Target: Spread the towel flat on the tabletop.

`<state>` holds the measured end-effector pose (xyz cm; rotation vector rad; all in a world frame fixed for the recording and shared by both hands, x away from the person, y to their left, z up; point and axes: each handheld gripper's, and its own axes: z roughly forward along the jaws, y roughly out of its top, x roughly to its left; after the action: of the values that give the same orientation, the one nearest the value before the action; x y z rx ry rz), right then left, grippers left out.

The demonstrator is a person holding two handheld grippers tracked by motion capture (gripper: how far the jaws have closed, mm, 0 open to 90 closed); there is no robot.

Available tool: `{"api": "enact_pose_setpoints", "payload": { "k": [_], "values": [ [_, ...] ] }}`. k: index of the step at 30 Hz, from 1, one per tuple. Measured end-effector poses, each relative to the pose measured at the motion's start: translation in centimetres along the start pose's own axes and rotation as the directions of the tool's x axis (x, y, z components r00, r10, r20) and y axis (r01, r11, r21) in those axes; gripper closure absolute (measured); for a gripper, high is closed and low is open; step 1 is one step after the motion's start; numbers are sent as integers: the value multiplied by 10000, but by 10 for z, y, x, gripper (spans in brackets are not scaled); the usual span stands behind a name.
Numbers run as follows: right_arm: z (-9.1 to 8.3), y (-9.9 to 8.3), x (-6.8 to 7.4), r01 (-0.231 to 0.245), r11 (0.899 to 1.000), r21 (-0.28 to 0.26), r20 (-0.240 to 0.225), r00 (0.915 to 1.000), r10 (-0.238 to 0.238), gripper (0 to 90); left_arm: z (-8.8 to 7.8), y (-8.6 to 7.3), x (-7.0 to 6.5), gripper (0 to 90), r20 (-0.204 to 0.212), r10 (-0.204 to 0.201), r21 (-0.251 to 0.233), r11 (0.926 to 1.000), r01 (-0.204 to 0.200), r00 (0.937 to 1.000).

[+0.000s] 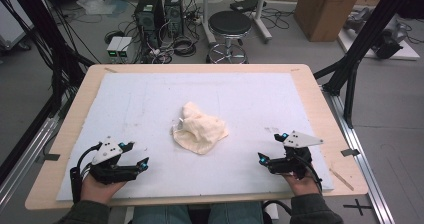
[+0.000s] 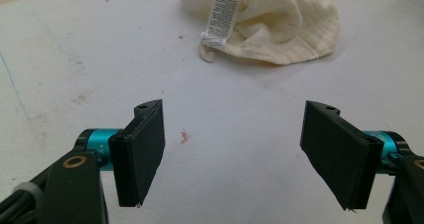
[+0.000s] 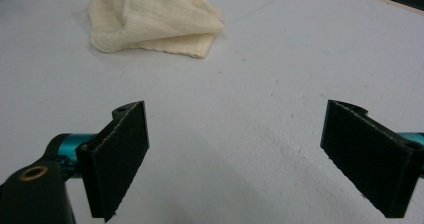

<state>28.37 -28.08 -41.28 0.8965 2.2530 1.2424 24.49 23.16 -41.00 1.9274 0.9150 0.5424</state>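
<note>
A crumpled cream cloth lies in a heap near the middle of the white mat. Its white care label hangs out on the side facing my left gripper. The cloth sits ahead and to the right in the left gripper view, and the cloth lies ahead and to the left in the right gripper view. My left gripper rests open near the mat's front left, well short of the cloth. At the front right my right gripper is open too, with nothing between its jaws.
The mat covers a wooden table whose edges show all round. Beyond the far edge stand a black stool, computer towers with tangled cables, and a cardboard box. Black frame posts rise at both sides.
</note>
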Motion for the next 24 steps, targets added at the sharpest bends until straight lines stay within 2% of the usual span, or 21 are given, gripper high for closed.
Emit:
{"api": "enact_pose_setpoints", "payload": {
  "k": [24],
  "values": [
    [4,4,0,-27,10000,-15,-134,9999,27,113,6,2,-1,267,30,-52,-43,10000,52,10000]
  ]
}}
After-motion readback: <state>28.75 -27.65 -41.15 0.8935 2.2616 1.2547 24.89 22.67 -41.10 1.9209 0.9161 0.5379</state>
